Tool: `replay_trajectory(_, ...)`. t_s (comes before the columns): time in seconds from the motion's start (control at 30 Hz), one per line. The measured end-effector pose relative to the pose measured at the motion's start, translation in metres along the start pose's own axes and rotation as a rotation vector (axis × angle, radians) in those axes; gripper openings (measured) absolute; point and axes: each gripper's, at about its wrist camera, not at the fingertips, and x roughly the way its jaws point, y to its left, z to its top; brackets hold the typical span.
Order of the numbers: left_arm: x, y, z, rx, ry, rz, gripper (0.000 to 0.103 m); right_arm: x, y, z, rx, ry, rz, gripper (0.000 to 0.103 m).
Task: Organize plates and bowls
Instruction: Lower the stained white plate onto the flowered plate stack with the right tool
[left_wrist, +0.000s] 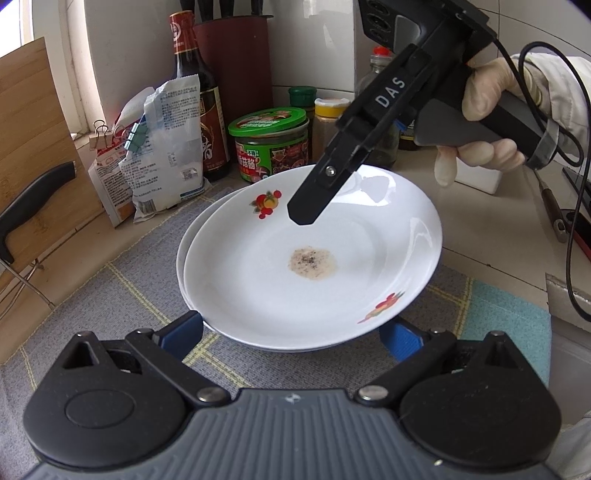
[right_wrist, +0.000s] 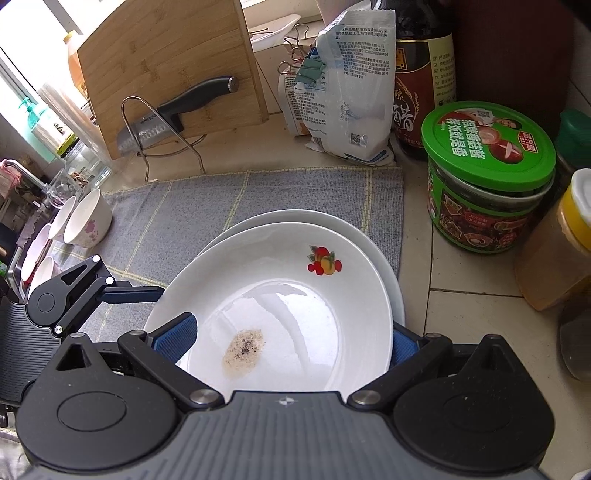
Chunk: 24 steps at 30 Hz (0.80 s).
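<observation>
The main risk is the upper plate (left_wrist: 310, 258) slipping or tipping. It is a white, fruit-printed plate with a brownish speckled residue (left_wrist: 313, 263) at its centre, it lies offset and tilted on a second white plate (right_wrist: 369, 236), and glazed rims give little grip. If either gripper pulls before the other, the upper plate could slide off the lower one, knock the green-lidded sauce jar (right_wrist: 487, 177) just beside the stack, or spill the residue onto the grey checked mat (right_wrist: 207, 206). A pinch that catches both rims at once would drag the lower plate along too.

The stack sits on the mat, toward the back of the table and close to the row of jars and the dark sauce bottle (left_wrist: 201, 107).

The left gripper (left_wrist: 291, 334) has its jaws spread wide, a blue finger (left_wrist: 184, 334) at each side of the stack's near rim; the rim lies between them, and nothing seems to be clamped. The right gripper (right_wrist: 293, 338), held in a gloved hand (left_wrist: 487, 110), comes in from the opposite side. In its own view the jaws also stand wide, with the upper plate's rim running between the fingers, one finger lying over the plate's inner surface. Whether that finger touches the glaze I cannot tell. Small flowered bowls (right_wrist: 88, 218) stand well apart at the mat's left edge.
</observation>
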Motion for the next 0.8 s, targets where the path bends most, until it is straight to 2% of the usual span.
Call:
replay_trajectory(0.3,0.003,0.004,-0.002,-0.039,0.012,-0.008,0.102,-0.003,0.006,-0.001,-0.011,-0.006,-0.047,0.103)
replay_trajectory(0.8,0.004,0.004,-0.002,-0.064,0.013,-0.013,0.102,0.001,0.023,-0.001,-0.097,0.028,-0.191,0.103)
